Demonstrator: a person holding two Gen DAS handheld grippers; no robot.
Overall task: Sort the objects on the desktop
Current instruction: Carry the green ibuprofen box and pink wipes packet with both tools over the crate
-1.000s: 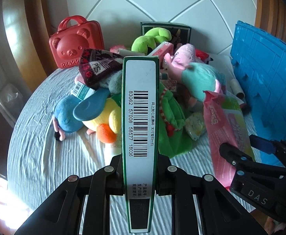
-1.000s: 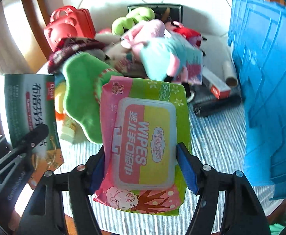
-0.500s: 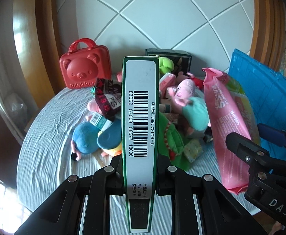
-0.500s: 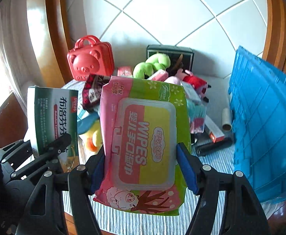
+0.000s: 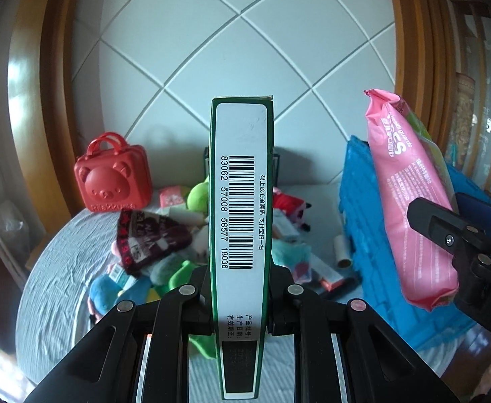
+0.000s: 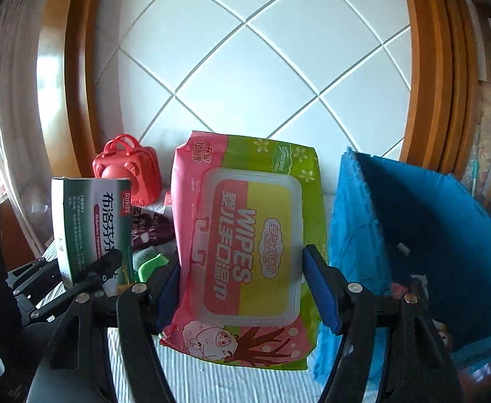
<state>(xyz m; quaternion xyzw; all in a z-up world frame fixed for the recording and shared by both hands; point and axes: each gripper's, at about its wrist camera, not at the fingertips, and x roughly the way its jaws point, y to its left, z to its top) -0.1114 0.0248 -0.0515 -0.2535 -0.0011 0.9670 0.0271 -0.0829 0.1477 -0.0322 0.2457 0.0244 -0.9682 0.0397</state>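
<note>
My left gripper (image 5: 242,297) is shut on a green and white medicine box (image 5: 242,201), held upright with its barcode edge toward the camera. The same box (image 6: 92,225) shows at the left of the right wrist view, held in the left gripper (image 6: 106,265). My right gripper (image 6: 242,285) is shut on a pink and green pack of wipes (image 6: 249,245), its blue pads pressing both sides. That pack (image 5: 410,208) rises at the right of the left wrist view. Both items hang high above the table, left of the blue crate (image 6: 430,228).
Below lies a pile of plush toys (image 5: 165,278), a dark knitted hat (image 5: 151,238), small boxes and a lint roller (image 5: 341,252) on a grey tablecloth (image 5: 60,275). A red bear-face case (image 5: 113,181) stands at the back left. The blue crate (image 5: 373,235) stands at the right against a tiled wall.
Both grippers have risen with their loads and tilted up, so the toy pile has sunk lower in view and more tiled wall shows. The crate's inside now shows in the right wrist view.
</note>
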